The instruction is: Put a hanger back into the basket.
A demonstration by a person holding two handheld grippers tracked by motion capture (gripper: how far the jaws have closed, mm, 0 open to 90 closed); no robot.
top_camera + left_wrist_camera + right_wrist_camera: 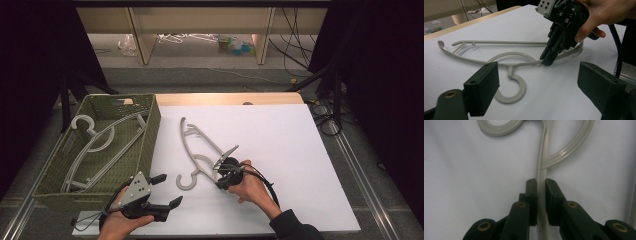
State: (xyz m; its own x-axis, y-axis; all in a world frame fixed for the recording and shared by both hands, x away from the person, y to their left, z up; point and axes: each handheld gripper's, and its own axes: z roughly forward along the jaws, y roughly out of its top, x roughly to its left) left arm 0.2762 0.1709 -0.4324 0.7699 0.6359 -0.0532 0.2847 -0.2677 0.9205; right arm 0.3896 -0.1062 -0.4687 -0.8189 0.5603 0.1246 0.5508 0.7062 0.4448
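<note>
Two grippers are at work over a white sheet (280, 150) laid on the table (225, 98). The right gripper (220, 172) is clamped on a grey hanger (200, 145): the right gripper view has its two black jaws pressed against either side of the hanger's (541, 177) thin bar, just short of where the bar meets the curved loop. The left gripper view shows the same grip from the side, with the right gripper (547, 61) tilted steeply down, its tips at the sheet (511, 22) and pinching the hanger (506, 53) on its lower arm, near the neck. The right hand (599, 17) wraps the gripper's body.

The hanger lies flat on the sheet, near its left part, with the hook (187, 181) turned toward the person and the far end pointing away toward the back edge. It lies just beside a green woven basket (150, 130) but apart from it.

The left gripper (167, 192) is released: its jaws stand wide apart with nothing between them, and it hovers low at the near edge of the sheet, by the basket's near corner and close to the hook. The left hand (120, 222) holds it from below.

More grey hangers (100, 145) lie inside the basket, one hook near its far left corner.
</note>
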